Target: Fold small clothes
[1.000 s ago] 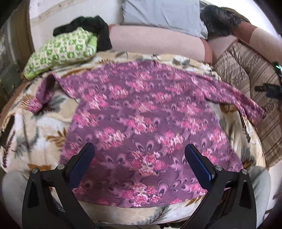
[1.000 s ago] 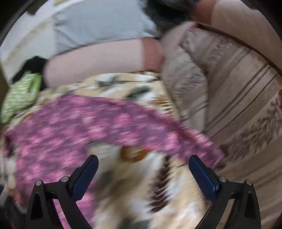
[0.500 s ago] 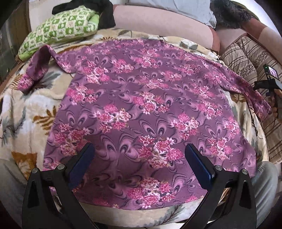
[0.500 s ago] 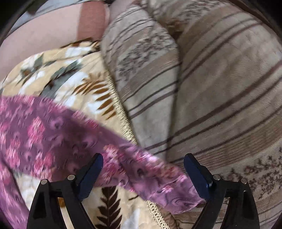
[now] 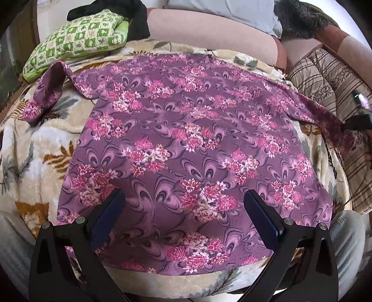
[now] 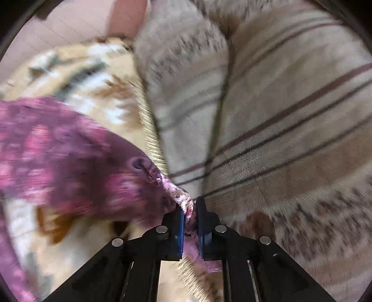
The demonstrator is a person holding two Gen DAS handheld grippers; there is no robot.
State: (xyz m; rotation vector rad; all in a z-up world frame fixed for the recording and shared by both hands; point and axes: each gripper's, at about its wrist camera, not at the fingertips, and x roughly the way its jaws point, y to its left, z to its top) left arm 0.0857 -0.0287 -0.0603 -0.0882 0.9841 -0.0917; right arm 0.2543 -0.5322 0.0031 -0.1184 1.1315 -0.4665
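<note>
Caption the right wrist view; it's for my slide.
Right gripper shut on the purple floral shirt's sleeve end, beside a striped beige cushion.

Purple floral shirt (image 5: 190,144): thin woven cloth, matt, lying smooth with few creases; sleeve end (image 6: 183,199) is bunching into fine folds and showing a paler, rougher edge. Blanket (image 5: 34,153) beneath: thick plush fleece, fuzzy nap, soft matt sheen, leaf print. Striped cushion (image 6: 290,144): short-pile velvety fabric, nap is catching light slightly. Green checked pillow (image 5: 74,41): plain cotton-like cloth, matt. Dark item (image 5: 300,16) at the far right: long shaggy fur-like pile. Left gripper (image 5: 183,206): frames are looking like matt black hard plastic with small bright metal pins; finger pads (image 5: 262,220) dark blue, smooth, faintly glossy. Right gripper (image 6: 190,209): same finish.
</note>
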